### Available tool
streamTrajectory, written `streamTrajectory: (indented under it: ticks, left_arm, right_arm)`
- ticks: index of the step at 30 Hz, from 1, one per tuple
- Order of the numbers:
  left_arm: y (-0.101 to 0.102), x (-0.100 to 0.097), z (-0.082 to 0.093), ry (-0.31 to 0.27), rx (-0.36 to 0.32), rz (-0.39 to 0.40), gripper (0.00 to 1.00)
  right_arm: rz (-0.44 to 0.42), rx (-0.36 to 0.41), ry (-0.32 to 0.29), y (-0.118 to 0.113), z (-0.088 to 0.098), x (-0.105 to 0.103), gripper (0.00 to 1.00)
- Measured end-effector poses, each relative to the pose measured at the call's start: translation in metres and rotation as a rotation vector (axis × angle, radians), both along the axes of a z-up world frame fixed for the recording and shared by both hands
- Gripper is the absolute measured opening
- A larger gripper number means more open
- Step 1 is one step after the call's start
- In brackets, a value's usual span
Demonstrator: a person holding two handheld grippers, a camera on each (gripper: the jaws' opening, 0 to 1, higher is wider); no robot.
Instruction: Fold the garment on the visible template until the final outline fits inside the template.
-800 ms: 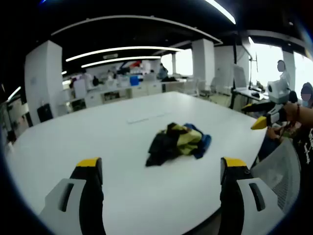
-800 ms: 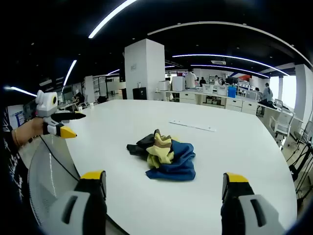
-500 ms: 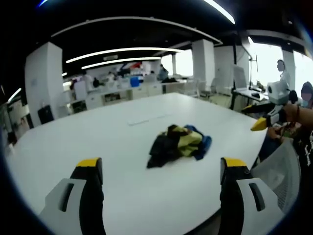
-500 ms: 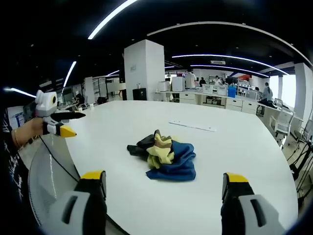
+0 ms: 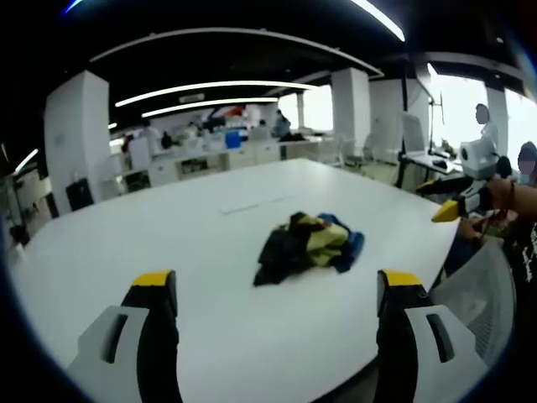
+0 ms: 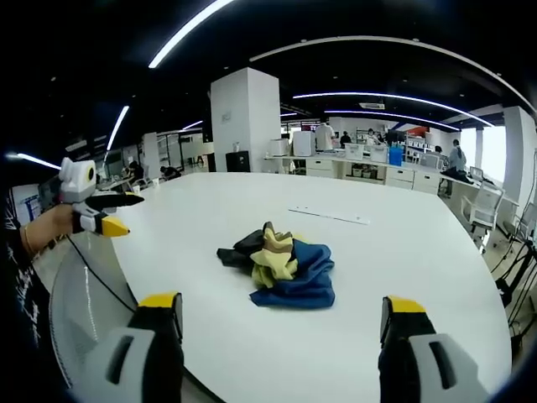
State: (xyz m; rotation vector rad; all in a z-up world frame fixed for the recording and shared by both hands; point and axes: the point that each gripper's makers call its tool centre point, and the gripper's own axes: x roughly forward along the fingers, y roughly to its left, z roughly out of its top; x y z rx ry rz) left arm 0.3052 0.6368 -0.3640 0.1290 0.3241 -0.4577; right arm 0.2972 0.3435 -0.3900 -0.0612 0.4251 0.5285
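Crumpled black, yellow and blue garment (image 5: pixel 308 245) mid-way across a wide white table (image 5: pixel 168 243), my left gripper (image 5: pixel 273 290) and right gripper (image 6: pixel 281 309) both spread wide, holding nothing, short of it, open-plan office with pillars, desks, ceiling light strips behind.

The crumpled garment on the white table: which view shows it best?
The right gripper view. There the garment is larger and sharper, its blue, yellow and black folds distinct, lying bunched on the white table. The left gripper view shows the same heap smaller and blurrier, the black part nearest and little blue visible.
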Motion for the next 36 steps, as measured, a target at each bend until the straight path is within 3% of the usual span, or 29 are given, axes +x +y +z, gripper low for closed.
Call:
streamTrajectory:
  ticks: [29, 33, 36]
  left_arm:
    - [-0.005, 0.004, -0.005, 0.009, 0.006, -0.018, 0.93]
    - [-0.006, 0.006, -0.008, 0.016, 0.011, -0.02, 0.9]
    - [-0.013, 0.011, -0.007, 0.012, -0.022, -0.038, 0.86]
  right_arm:
    - [-0.032, 0.008, 0.005, -0.01, -0.001, 0.002, 0.97]
    - [-0.031, -0.001, -0.002, -0.012, -0.002, 0.004, 0.95]
    - [-0.031, -0.004, -0.005, -0.012, -0.003, 0.007, 0.91]
